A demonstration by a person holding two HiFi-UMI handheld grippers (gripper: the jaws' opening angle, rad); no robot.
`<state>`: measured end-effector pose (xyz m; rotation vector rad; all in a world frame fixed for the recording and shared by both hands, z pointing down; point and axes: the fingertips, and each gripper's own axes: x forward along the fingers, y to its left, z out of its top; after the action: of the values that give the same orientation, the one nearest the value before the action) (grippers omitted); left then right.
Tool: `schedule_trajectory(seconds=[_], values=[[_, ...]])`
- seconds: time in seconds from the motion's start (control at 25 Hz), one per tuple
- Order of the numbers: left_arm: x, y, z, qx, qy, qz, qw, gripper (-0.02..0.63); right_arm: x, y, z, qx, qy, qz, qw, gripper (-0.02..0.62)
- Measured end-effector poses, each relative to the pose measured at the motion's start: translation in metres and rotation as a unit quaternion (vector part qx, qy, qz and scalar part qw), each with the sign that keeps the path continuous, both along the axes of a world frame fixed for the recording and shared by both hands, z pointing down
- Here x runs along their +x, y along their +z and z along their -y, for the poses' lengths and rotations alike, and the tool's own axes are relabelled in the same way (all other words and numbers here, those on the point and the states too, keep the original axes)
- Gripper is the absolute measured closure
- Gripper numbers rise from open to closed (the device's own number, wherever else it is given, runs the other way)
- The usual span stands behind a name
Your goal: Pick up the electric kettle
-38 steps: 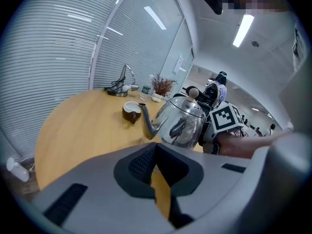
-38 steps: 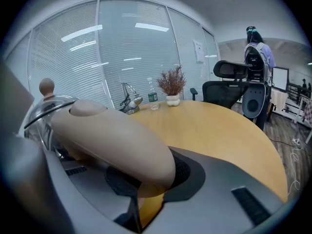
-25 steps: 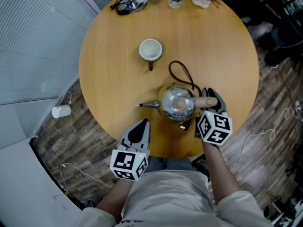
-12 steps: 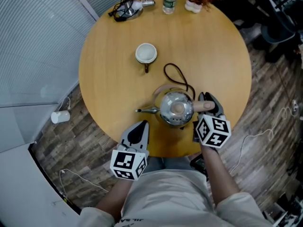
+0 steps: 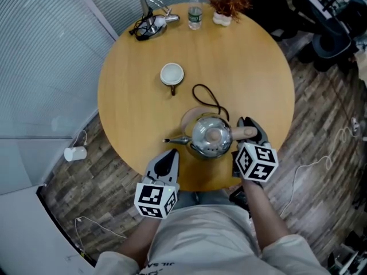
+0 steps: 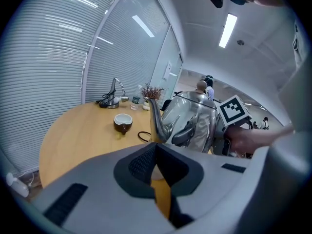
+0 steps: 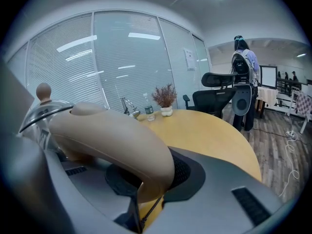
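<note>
The steel electric kettle [image 5: 209, 137] hangs above the round wooden table [image 5: 132, 102], its thin spout pointing left. My right gripper [image 5: 249, 129] is shut on the kettle's beige handle [image 7: 112, 135], which fills the space between its jaws [image 7: 146, 179]. The round beige base [image 5: 187, 118] with its black cord [image 5: 206, 96] lies on the table just behind the kettle. My left gripper [image 5: 171, 156] hovers at the near table edge, left of the kettle, jaws together and holding nothing. In the left gripper view the kettle [image 6: 195, 123] is straight ahead beyond the closed jaws [image 6: 156, 152].
A brown cup with a white inside [image 5: 172, 73] stands mid-table. At the far edge are a metal stand with cables [image 5: 149, 19], a water bottle [image 5: 195, 17] and a small potted plant [image 5: 225, 7]. An office chair [image 7: 219, 89] and a person [image 7: 243, 62] are beyond the table.
The kettle has risen off its base with my right gripper, and the beige base now shows behind it. My left gripper has lifted slightly.
</note>
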<state>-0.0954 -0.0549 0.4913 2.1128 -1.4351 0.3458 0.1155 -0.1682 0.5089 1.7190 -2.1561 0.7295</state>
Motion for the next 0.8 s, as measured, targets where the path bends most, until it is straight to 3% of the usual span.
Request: schedule_trajectory(seconds=[0.8], values=[[0.01, -0.03, -0.012, 0.033, 0.014, 0.015, 0.9993, 0.603, 0.038, -0.061, -0.038, 0.02, 0.033, -0.005, 0.999, 0.505]])
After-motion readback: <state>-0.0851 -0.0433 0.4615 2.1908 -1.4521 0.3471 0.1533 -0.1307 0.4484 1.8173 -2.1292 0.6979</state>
